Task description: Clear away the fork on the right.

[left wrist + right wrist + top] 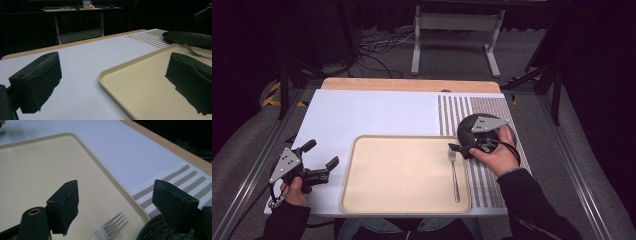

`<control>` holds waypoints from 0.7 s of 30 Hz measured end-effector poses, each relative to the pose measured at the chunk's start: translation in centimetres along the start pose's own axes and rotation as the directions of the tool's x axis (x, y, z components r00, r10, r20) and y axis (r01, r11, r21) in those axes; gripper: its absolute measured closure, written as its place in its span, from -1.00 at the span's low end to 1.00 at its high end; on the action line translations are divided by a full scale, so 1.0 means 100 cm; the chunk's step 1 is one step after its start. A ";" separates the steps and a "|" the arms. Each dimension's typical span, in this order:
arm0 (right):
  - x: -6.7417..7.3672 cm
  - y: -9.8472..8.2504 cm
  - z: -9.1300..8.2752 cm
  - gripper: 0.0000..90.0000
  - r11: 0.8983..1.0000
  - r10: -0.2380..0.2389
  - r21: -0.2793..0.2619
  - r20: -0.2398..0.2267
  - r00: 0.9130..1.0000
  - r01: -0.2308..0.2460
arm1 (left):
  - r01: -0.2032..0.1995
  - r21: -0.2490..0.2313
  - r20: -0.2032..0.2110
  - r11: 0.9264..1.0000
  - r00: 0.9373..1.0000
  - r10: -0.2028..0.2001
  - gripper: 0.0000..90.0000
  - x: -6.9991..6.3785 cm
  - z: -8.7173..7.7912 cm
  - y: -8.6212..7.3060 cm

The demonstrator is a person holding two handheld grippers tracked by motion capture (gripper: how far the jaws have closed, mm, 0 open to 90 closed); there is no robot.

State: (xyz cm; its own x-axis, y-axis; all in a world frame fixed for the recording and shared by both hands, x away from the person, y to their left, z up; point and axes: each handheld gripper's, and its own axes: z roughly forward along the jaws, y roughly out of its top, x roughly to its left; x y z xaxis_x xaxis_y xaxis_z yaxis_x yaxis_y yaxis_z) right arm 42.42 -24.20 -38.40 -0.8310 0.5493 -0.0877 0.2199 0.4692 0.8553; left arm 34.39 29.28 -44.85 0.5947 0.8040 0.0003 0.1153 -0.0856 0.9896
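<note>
A white table top [362, 115] spans the middle of the high view, with a wooden edge along its far side. A striped placemat [484, 107] lies at centre right, and a beige tray [404, 172] sits in the lower middle, its right rim lapping onto the mat. A dark round plate [469, 131] rests on the mat just past the tray's upper right corner, partly covered by the hand there. A metal fork [454, 172] lies flat inside the tray along its right side, tines toward the plate.

The right gripper [461, 148] hovers above the fork's tines with its jaws spread and nothing between them; in the right gripper view the tines [113, 226] lie free below the gap. The left gripper [321, 161], at lower left beside the tray, stands wide and empty.

By the look of it, the fork's placing is done; the plate is likely still to be moved.
</note>
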 end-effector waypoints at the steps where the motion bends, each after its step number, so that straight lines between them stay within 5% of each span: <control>1: 0.000 0.000 0.000 -0.50 1.000 0.000 0.000 0.000 1.000 0.000 | 0.000 0.000 0.000 1.000 1.000 0.000 -0.98 0.000 0.000 0.000; 7: -0.004 -0.021 -0.030 -0.51 0.987 0.085 -0.136 0.009 0.996 -0.083 | -0.001 0.005 0.002 1.000 1.000 0.001 -0.98 -0.001 0.002 0.000; 21: -0.004 -0.072 -0.065 -0.58 0.941 0.184 -0.301 0.069 0.981 -0.155 | 0.004 -0.001 0.001 1.000 1.000 -0.004 -0.98 0.000 0.002 0.001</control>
State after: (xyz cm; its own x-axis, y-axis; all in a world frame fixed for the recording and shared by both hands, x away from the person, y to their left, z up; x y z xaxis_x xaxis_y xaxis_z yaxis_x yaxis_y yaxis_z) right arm 37.89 -32.31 -41.15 -0.7390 0.6728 0.0359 0.1819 0.1480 0.9721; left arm 34.55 29.12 -44.81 0.5948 0.8039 -0.0033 0.1164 -0.0820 0.9898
